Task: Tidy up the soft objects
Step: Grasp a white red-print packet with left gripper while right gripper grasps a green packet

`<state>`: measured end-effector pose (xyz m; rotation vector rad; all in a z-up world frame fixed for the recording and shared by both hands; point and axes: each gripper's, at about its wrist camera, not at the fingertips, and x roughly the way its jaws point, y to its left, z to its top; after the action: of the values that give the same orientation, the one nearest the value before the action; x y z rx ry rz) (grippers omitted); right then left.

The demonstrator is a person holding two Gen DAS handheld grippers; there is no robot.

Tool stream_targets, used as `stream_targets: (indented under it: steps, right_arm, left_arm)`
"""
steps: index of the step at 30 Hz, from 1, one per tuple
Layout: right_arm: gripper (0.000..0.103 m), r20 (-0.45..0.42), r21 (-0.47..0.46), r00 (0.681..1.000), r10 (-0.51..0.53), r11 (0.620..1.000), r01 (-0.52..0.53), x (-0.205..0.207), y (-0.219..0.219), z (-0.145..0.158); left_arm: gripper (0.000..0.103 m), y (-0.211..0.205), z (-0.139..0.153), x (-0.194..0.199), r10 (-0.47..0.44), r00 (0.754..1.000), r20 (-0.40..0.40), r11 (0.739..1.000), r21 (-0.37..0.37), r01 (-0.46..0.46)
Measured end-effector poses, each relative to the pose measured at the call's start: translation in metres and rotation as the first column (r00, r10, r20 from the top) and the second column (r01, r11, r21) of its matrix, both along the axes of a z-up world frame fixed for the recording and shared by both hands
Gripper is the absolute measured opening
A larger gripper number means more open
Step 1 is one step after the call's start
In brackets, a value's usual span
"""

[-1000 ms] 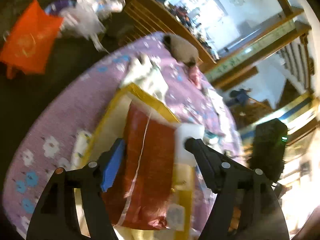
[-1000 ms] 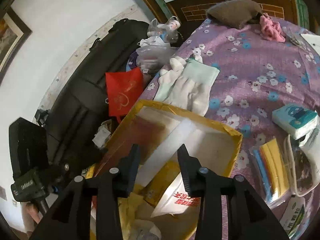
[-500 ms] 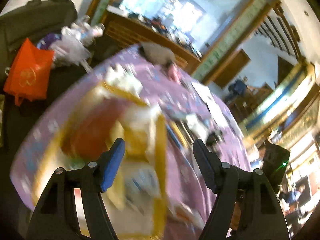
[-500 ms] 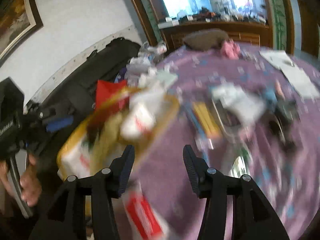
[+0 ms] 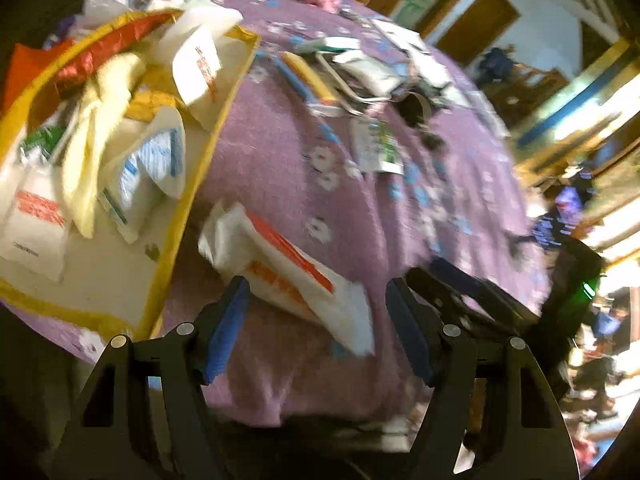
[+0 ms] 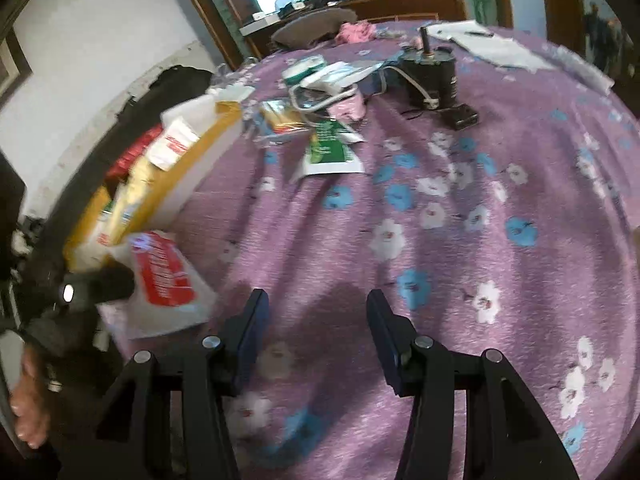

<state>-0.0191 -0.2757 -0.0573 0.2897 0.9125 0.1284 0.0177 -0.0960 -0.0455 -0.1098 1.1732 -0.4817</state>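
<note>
A white packet with red and orange print lies on the purple flowered cloth near the table's front edge. My left gripper is open, and the packet's near end lies between its blue pads without being pressed. The right wrist view shows the same packet with one left fingertip beside it. My right gripper is open over bare cloth, with nothing between its fingers. A yellow-rimmed box at the left holds several soft packets, a red bag and a pale yellow cloth.
A green and white packet, a yellow and blue pack, a black cylinder with a cord and white papers lie farther back. A brown hat and a pink cloth sit at the far edge. A hand shows at the lower left.
Both views have swung away from above the yellow box to the cloth on its right. The right jaws stand wider than a second ago. The red-printed packet now lies by the left gripper.
</note>
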Motion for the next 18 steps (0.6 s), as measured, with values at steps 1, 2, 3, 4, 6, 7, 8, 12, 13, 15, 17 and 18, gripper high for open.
stream_targets:
  steps: [1, 2, 3, 4, 6, 7, 8, 12, 13, 15, 17, 18]
  right_arm:
    - [0.051, 0.017, -0.010, 1.000, 0.007, 1.000, -0.007, -0.001, 0.001, 0.000]
    - [0.051, 0.022, -0.012, 1.000, 0.011, 1.000, -0.011, -0.004, -0.001, -0.002]
    - [0.051, 0.030, -0.010, 0.999, 0.013, 1.000, -0.013, -0.005, -0.002, -0.002]
    - [0.051, 0.035, -0.004, 0.999, 0.012, 1.000, -0.012, -0.007, -0.003, -0.003]
    - [0.051, 0.054, 0.014, 0.998, 0.008, 1.000, -0.009, -0.010, -0.006, -0.005]
    - [0.052, 0.065, 0.018, 0.998, 0.009, 1.000, -0.010, -0.013, -0.007, -0.006]
    - [0.055, 0.080, 0.023, 0.997, 0.014, 1.000, -0.016, -0.016, -0.007, -0.007]
    - [0.056, 0.065, 0.025, 0.997, 0.032, 0.999, -0.034, -0.014, -0.007, -0.004]
    - [0.056, 0.044, 0.034, 0.998, 0.033, 0.999, -0.034, -0.010, -0.008, 0.000]
    - [0.055, 0.075, 0.029, 0.996, 0.054, 0.998, -0.057, -0.006, -0.007, 0.011]
    - [0.054, 0.111, -0.013, 0.993, 0.041, 0.999, -0.040, 0.004, -0.008, 0.028]
    - [0.051, 0.116, -0.008, 0.992, 0.040, 0.999, -0.039, 0.009, -0.010, 0.031]
  left_arm:
    - [0.061, -0.005, -0.003, 0.001, 0.000, 1.000, 0.019, 0.999, 0.032, -0.001]
    - [0.046, -0.010, -0.010, 0.005, 0.011, 1.000, 0.019, 0.995, 0.103, -0.013]
    - [0.039, -0.013, -0.019, 0.010, 0.018, 1.000, -0.002, 0.987, 0.158, -0.017]
    - [0.037, -0.015, -0.025, 0.015, 0.021, 1.000, -0.011, 0.985, 0.172, -0.018]
    - [0.035, -0.016, -0.031, 0.018, 0.026, 1.000, -0.001, 0.984, 0.176, -0.025]
    - [0.028, -0.015, -0.029, 0.016, 0.027, 1.000, 0.005, 0.985, 0.170, -0.027]
    - [0.021, -0.015, -0.026, 0.014, 0.011, 1.000, 0.017, 0.988, 0.151, -0.013]
    - [0.020, -0.011, -0.017, 0.003, -0.039, 0.998, 0.050, 0.998, 0.049, 0.037]
    - [0.020, -0.009, -0.015, 0.002, -0.042, 0.998, 0.051, 0.999, 0.027, 0.041]
    - [0.020, -0.002, -0.010, 0.000, -0.044, 0.998, 0.037, 0.998, -0.044, 0.046]
    - [0.020, 0.002, -0.006, 0.002, -0.043, 0.999, 0.022, 0.990, -0.131, 0.046]
    - [0.020, 0.004, -0.001, 0.002, -0.039, 0.999, 0.028, 0.987, -0.153, 0.043]
